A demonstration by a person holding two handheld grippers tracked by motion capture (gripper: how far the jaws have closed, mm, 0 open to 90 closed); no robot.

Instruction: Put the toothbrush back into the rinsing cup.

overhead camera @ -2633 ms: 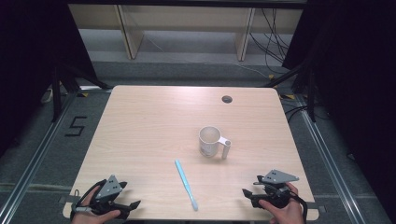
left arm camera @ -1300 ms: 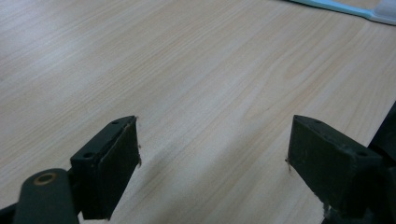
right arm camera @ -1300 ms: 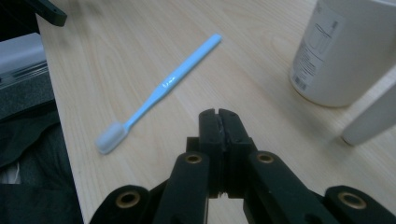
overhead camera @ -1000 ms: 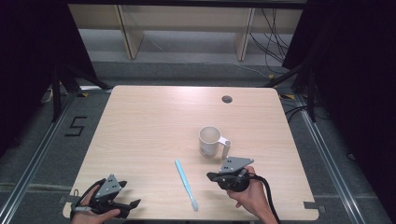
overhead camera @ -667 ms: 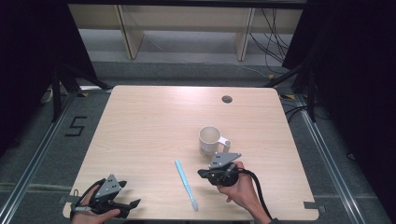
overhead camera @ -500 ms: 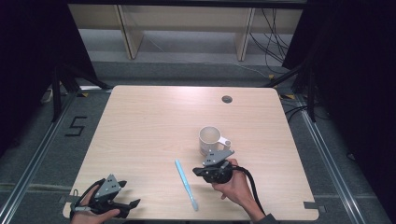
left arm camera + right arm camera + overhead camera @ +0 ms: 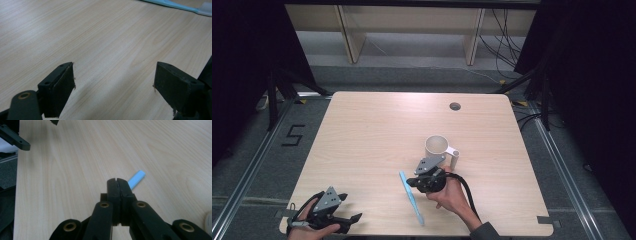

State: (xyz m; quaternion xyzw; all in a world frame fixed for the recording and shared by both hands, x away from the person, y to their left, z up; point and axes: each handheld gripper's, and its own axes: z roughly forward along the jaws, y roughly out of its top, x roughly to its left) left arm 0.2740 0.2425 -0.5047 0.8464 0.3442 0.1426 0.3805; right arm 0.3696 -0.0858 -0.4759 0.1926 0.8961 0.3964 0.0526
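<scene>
Right gripper (image 7: 117,180), jaws pressed together and empty, sits just above the near end of the flat light-blue plastic toothbrush (image 7: 410,196) lying on the pale wooden counter (image 7: 362,130); left gripper (image 7: 113,77) spread, idle.

The place looks like a lab recording bay: a bare wooden table (image 7: 362,130) ringed by black curtains (image 7: 252,60), floor rails (image 7: 242,185) and loose cables (image 7: 507,40).

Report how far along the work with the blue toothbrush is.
Done: the right gripper is at the handle end of the blue toothbrush, beside the mug. In hand: nothing; its jaws are shut and the toothbrush lies flat on the table. Left: opening, gripping and lifting it. The left gripper rests open at the near edge.
</scene>
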